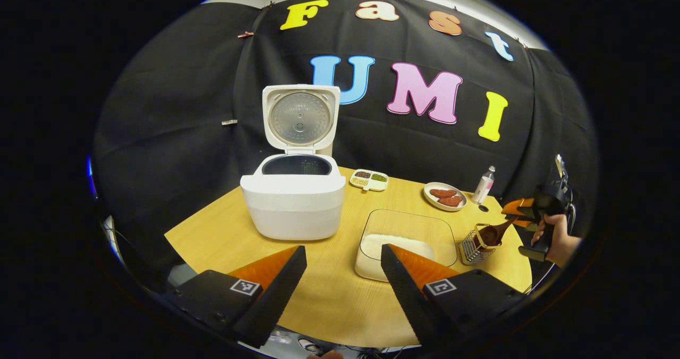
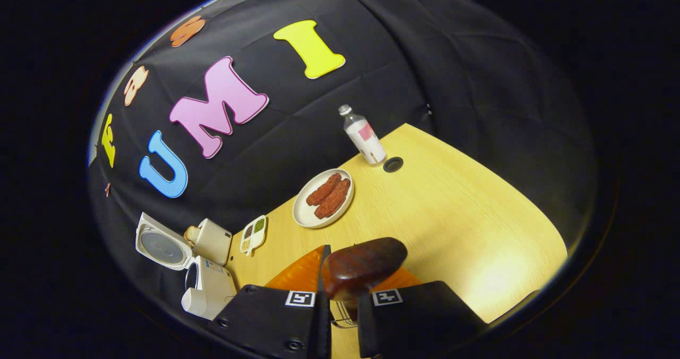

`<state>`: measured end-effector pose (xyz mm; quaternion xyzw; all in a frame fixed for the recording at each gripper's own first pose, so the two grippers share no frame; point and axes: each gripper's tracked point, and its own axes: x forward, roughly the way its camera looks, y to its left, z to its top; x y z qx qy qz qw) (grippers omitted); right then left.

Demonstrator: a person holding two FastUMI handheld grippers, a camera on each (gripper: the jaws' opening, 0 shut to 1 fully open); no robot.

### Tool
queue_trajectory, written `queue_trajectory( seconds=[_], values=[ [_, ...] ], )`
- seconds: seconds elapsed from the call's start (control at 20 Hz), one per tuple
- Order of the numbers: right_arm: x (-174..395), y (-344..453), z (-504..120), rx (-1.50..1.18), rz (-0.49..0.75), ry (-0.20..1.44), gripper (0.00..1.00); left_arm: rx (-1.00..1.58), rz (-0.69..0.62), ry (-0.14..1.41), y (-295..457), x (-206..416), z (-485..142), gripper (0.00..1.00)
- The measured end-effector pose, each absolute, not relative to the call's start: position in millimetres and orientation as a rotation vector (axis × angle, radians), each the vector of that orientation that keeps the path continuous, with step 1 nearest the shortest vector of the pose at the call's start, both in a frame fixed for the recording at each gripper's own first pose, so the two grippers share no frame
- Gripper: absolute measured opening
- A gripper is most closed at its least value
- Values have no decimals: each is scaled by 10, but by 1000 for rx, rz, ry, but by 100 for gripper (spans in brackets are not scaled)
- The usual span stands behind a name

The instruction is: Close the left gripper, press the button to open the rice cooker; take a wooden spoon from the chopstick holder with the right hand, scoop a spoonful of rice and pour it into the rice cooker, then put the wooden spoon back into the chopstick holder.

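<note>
With cooker (image 1: 293, 202) lid already up at 10 o'clock — button step done | left gripper (image 1: 340, 274) spread, idle | right gripper (image 2: 342, 300) clamps spoon (image 2: 362, 266) at holder (image 1: 474, 245), 3 o'clock | scoop, pour, return — left.

White rice cooker (image 1: 294, 202) at 9 o'clock on the table, lid (image 1: 300, 117) swung fully up and standing upright at 12, dark inner pot exposed. Clear rice container (image 1: 408, 242) at 3 o'clock of the cooker, near, white rice heaped inside. Wire chopstick holder (image 1: 474, 246) just beside the container at its 3 o'clock, upright. Dark wooden spoon (image 1: 491, 234) tilted, bowl over the holder, handle toward 2.
</note>
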<state>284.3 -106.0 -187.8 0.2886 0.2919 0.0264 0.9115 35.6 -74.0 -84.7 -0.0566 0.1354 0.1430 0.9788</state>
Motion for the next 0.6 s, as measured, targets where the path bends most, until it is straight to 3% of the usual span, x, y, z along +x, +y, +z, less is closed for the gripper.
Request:
queue_trajectory(
  seconds=[0.3, 0.6],
  values=[
    [2747, -865, -1221, 627, 34, 529, 24, -97, 228, 227, -398, 397, -762, 97],
    [2447, -310, -976, 618, 53, 516, 24, -123, 127, 228, -136, 501, -830, 96]
  ],
)
